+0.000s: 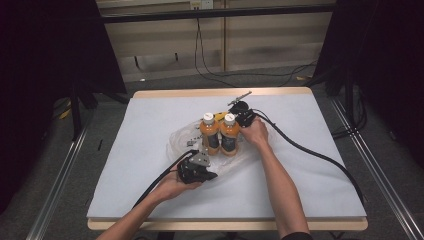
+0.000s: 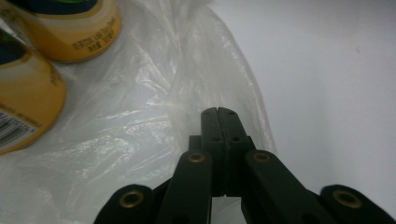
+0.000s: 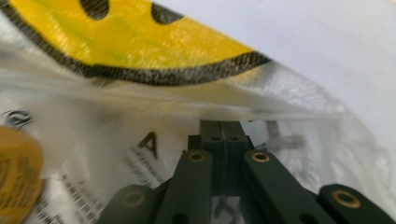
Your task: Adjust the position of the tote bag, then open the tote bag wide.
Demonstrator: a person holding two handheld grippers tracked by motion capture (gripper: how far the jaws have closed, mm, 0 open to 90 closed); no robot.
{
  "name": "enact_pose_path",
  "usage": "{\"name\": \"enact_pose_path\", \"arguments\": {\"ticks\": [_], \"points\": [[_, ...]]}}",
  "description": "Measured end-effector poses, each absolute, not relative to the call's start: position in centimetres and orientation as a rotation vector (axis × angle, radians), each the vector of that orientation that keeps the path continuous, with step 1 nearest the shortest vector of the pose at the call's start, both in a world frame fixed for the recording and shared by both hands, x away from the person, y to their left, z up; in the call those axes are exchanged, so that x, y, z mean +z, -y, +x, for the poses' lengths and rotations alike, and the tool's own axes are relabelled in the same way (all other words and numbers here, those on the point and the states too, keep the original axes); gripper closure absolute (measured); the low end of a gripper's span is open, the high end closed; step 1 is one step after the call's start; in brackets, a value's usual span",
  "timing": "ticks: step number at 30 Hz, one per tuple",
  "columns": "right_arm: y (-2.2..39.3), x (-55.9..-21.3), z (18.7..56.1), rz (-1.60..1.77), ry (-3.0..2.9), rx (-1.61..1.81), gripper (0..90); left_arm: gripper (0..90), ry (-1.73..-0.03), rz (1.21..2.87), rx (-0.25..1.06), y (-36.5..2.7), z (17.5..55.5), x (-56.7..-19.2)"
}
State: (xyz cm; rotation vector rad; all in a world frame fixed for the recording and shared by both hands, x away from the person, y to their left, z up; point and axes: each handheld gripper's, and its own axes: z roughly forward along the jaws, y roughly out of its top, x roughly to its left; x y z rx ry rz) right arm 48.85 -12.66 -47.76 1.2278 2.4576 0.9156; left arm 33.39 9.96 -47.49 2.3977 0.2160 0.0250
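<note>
Two orange juice bottles with white caps (image 1: 210, 134) (image 1: 229, 135) stand side by side on a clear plastic bag (image 1: 177, 140) in the middle of the white table. My left gripper (image 1: 214, 175) lies at the bag's near edge. In the left gripper view its jaws (image 2: 218, 112) are pressed together on a gathered fold of the film (image 2: 130, 116), with the bottle bases (image 2: 70, 28) (image 2: 23, 98) at upper left. My right gripper (image 1: 239, 119) sits at the far right of the bottles. Its jaws (image 3: 223, 125) are shut on the bag's printed film (image 3: 140, 42), beside a bottle (image 3: 16, 177).
The white cover (image 1: 310, 150) spreads over a wooden table (image 1: 225, 223). Black cables trail from both grippers, the right one (image 1: 320, 157) sweeping to the near right corner. Dark curtains and stands flank the table, and metal floor rails (image 1: 60, 175) run along both sides.
</note>
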Motion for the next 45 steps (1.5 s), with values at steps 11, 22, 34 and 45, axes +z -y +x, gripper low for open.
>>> {"name": "enact_pose_path", "arguments": {"ticks": [11, 22, 34, 45], "points": [[14.4, -45.5, 46.6, 1.159, -2.419, 1.073, 90.0, 90.0, -0.26, 2.346, -0.013, -10.6, 33.9, -47.6], [16.3, -43.8, 44.1, 1.11, -2.361, 1.142, 90.0, 90.0, -0.321, 2.188, 0.016, -12.1, 34.0, -45.9], [19.4, -42.6, 40.2, 1.081, -2.292, 1.282, 67.7, 62.5, -0.357, 2.063, 0.102, -13.6, 33.9, -44.3], [21.4, -41.6, 36.8, 1.084, -2.186, 1.346, 23.0, 25.6, -0.445, 2.036, 0.197, -15.1, 34.0, -43.6]]}}
